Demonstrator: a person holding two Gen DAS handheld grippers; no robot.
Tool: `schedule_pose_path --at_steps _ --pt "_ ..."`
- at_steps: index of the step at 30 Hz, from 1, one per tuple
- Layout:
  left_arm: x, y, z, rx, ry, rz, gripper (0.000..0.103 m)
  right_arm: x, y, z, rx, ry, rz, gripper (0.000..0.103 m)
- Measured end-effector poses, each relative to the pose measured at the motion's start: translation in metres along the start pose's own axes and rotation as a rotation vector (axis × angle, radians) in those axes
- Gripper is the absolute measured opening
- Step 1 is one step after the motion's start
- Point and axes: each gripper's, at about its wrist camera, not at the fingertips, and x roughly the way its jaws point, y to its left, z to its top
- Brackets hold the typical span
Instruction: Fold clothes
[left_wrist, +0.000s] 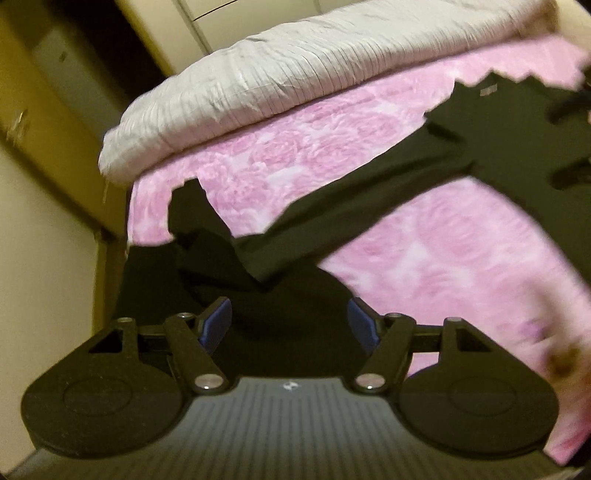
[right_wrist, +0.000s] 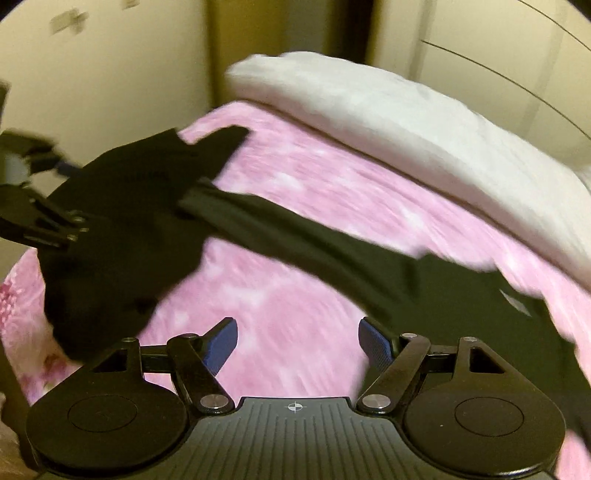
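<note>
A dark long-sleeved garment (left_wrist: 369, 199) lies spread across a pink floral bedspread (left_wrist: 443, 258). In the left wrist view my left gripper (left_wrist: 290, 321) is open, its blue pads wide apart over the garment's dark bunched end. In the right wrist view my right gripper (right_wrist: 297, 343) is open over bare pink bedspread (right_wrist: 295, 302), with the garment (right_wrist: 332, 240) stretching from upper left to right. The left gripper also shows at the left edge of the right wrist view (right_wrist: 44, 184), next to the garment's end. The right gripper shows blurred at the right edge of the left wrist view (left_wrist: 572, 129).
A folded white quilt (left_wrist: 295, 74) lies along the far side of the bed, also in the right wrist view (right_wrist: 406, 122). Cream walls and a cupboard (right_wrist: 480, 37) stand behind. The bed's left edge (left_wrist: 129, 229) drops beside a wall.
</note>
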Motion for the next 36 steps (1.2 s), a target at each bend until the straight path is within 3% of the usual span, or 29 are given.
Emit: schedule_pose_path --at_steps 1,3,10,15,19,20,21,22,23,24,30,33,36 --pt "0.011 0.006 -0.003 0.028 -0.008 0.009 0.066 0.021 0.010 0.010 -0.032 -0.007 0.017 0.075" --pt "0.030 0.018 -0.011 0.054 -0.013 0.015 0.066 0.064 0.030 0.028 -0.107 -0.017 0.045 0.064" --pt "0.079 0.050 -0.042 0.033 0.004 0.043 0.066 0.196 0.090 0.068 -0.360 -0.055 0.123 0.059" --pt "0.089 0.069 -0.056 -0.080 0.016 0.053 0.066 0.262 0.115 0.078 -0.507 -0.061 0.117 0.054" --pt "0.095 0.076 -0.065 -0.122 0.032 0.052 0.066 0.290 0.128 0.078 -0.605 -0.070 0.102 0.051" --pt "0.096 0.078 -0.067 -0.129 0.037 0.052 0.066 0.295 0.130 0.078 -0.625 -0.075 0.099 0.049" --pt "0.097 0.080 -0.068 -0.134 0.041 0.051 0.066 0.301 0.133 0.079 -0.646 -0.080 0.096 0.040" --pt "0.098 0.081 -0.068 -0.136 0.043 0.051 0.066 0.305 0.133 0.081 -0.644 -0.076 0.097 0.030" --pt "0.099 0.083 -0.068 -0.137 0.044 0.052 0.066 0.309 0.131 0.083 -0.634 -0.068 0.100 0.009" --pt "0.098 0.084 -0.068 -0.142 0.045 0.054 0.066 0.311 0.129 0.087 -0.618 -0.069 0.093 0.005" --pt "0.088 0.075 -0.059 -0.168 0.034 0.038 0.066 0.274 0.101 0.114 -0.443 -0.164 0.127 0.004" --pt "0.084 0.056 -0.044 -0.145 0.022 0.004 0.066 0.245 0.064 0.128 -0.288 -0.238 0.143 0.004" --pt "0.077 0.029 -0.024 -0.106 -0.004 -0.041 0.066 0.208 0.006 0.135 -0.143 -0.334 0.091 0.004"
